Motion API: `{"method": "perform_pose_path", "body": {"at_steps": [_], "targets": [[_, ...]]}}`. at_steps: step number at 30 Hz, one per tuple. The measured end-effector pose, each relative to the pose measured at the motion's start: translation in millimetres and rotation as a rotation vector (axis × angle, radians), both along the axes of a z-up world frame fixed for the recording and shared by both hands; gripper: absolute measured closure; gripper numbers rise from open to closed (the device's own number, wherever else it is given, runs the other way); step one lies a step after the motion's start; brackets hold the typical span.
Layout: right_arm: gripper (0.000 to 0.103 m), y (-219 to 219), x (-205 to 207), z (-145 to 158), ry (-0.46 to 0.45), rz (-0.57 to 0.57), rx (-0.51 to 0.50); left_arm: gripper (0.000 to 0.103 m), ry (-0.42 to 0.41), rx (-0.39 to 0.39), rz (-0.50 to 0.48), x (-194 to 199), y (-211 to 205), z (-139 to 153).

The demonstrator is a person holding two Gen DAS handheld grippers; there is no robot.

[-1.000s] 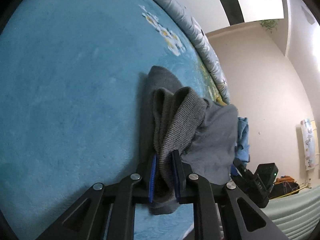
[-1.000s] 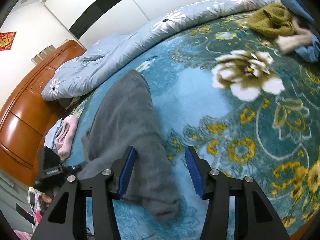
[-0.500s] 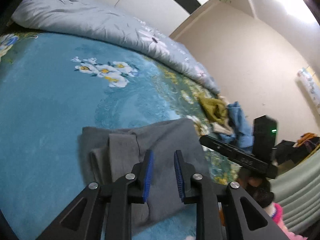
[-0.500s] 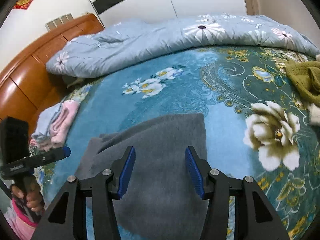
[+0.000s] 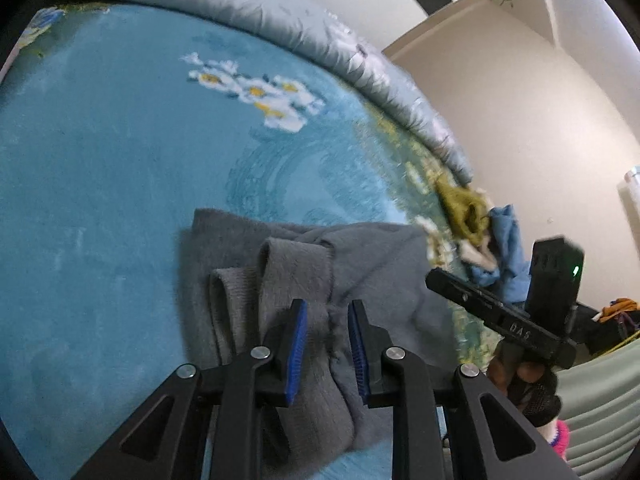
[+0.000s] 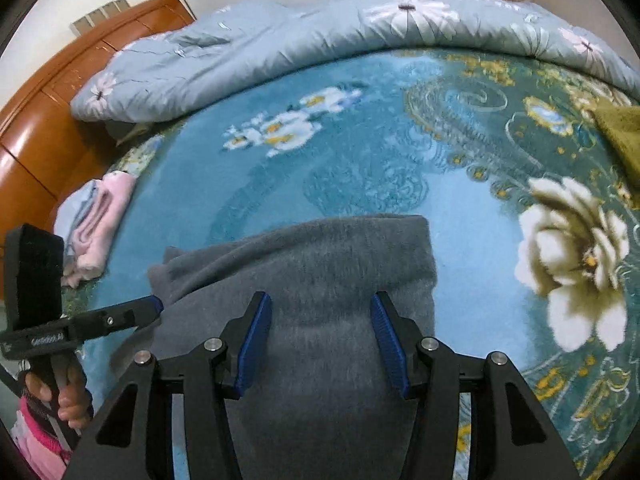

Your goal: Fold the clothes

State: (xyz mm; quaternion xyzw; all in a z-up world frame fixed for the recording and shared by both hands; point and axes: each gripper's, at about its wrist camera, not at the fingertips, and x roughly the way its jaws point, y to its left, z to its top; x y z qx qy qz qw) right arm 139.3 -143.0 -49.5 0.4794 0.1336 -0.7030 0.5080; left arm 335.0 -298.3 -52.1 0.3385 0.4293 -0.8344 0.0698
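1. since a second ago the left gripper point(image 5: 323, 342) has let go of the ribbed fold it was pinching; its blue pads now stand a narrow gap apart with nothing clamped, hovering over the grey garment point(image 5: 312, 276)
2. over that same second the grey garment has gone from hanging bunched in the grip to lying spread on the blue floral blanket point(image 5: 120, 160), with a ribbed cuff point(image 5: 228, 300) folded on its left part
3. right gripper point(image 6: 320, 340) is wide open, both fingers above the grey garment point(image 6: 328, 264), holding nothing; whether the pads touch the cloth cannot be told
4. in the right wrist view the garment's far edge is a straight fold, lying just short of the large white flower point(image 6: 576, 264) printed on the blanket
5. a pink folded cloth point(image 6: 104, 224) lies near the blanket's left edge, well apart from the garment, beside the wooden headboard point(image 6: 48, 128)
6. a pale blue quilt point(image 6: 320, 36) is bunched along the far side of the bed
7. an olive knit point(image 5: 464, 208) and a blue cloth point(image 5: 504, 248) are heaped together at the right edge, apart from the garment
8. each view shows the other gripper held in a hand point(image 6: 68, 392) at its side
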Motion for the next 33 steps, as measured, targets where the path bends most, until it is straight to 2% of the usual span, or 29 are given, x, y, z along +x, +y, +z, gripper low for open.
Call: {"method": "perform_pose_path", "body": {"at_steps": [2,4,5,9,15,16,17,19,20,22,26,28,30,32,33], "targets": [[0.049,15.5,2.5,10.1,0.005,-0.004,-0.034,0.056,0.030,-0.016,0.008,11.9,2.1,11.2],[0.049,33.4,6.4,16.6,0.000,-0.011,-0.067,0.050,0.031,-0.055,0.004,17.0,8.4,17.9],[0.049,40.9,8.8,17.2,-0.004,-0.012,-0.077,0.050,0.019,-0.085,-0.003,17.9,13.6,19.4],[0.049,63.4,24.9,5.4,0.013,-0.011,-0.054,0.050,-0.067,-0.106,-0.030,13.4,26.1,0.0],[0.049,76.5,29.9,-15.2,-0.017,-0.036,-0.035,0.050,-0.096,-0.097,-0.011,17.5,28.2,-11.2],[0.049,78.4,30.5,-14.4,-0.015,-0.038,-0.040,0.049,-0.100,-0.095,-0.007,18.2,28.5,-13.0],[0.049,80.4,30.5,-12.4,-0.013,-0.038,-0.049,0.043,-0.096,-0.096,0.006,21.9,26.1,-12.0],[0.048,84.8,28.5,-8.3,-0.014,-0.042,-0.071,0.032,-0.082,-0.048,0.047,31.7,15.8,-16.5],[0.039,87.5,25.9,-7.3,-0.020,-0.050,-0.084,0.027,-0.075,-0.015,0.065,35.8,10.7,-20.4],[0.028,95.3,16.6,-11.1,-0.054,-0.093,-0.103,0.022,-0.064,0.071,0.094,42.1,2.7,-32.4],[0.022,102.2,-2.4,-36.3,-0.232,-0.149,-0.135,0.018,-0.041,0.226,0.102,45.4,-5.9,-54.8],[0.021,105.1,-11.5,-49.3,-0.324,-0.174,-0.150,0.018,-0.031,0.253,0.108,45.5,-7.8,-59.4],[0.020,106.4,-16.3,-54.1,-0.367,-0.182,-0.182,0.016,-0.011,0.269,0.105,45.9,-9.4,-60.0],[0.013,106.4,-20.8,-56.8,-0.405,-0.185,-0.217,0.010,0.006,0.288,0.094,44.3,-10.9,-60.9],[0.012,105.4,-23.4,-57.7,-0.429,-0.184,-0.233,0.008,0.013,0.293,0.091,42.0,-10.6,-60.9]]}}
